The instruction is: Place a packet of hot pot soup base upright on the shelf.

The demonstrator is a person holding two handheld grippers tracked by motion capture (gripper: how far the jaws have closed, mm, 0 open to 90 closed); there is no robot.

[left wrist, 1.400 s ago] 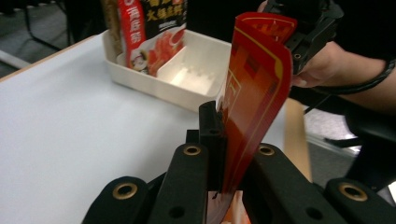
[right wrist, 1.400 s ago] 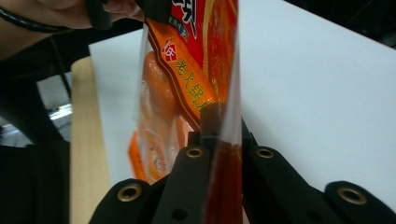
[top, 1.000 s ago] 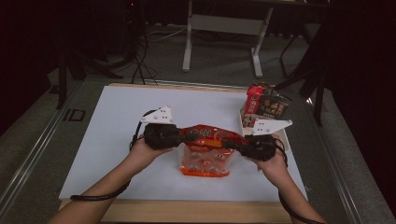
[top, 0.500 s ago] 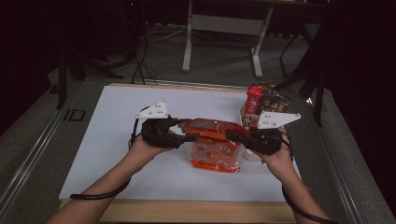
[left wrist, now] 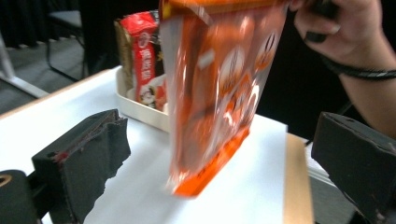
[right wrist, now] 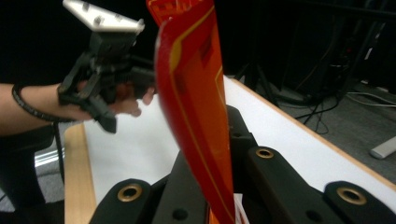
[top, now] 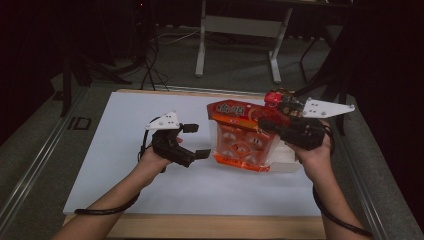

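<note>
The right gripper [top: 267, 124] clamps the orange snack bag [top: 240, 137] upright before the white tray [left wrist: 140, 109] holding 2 packets [left wrist: 140, 63]; the left gripper [top: 196, 142], its jaws just opened wide, holds nothing.

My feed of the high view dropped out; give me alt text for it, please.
The right gripper holds an orange snack bag upright by its top edge above the white table. The left gripper sits beside the bag with jaws open, holding nothing. A tray of red packets stands behind.
</note>
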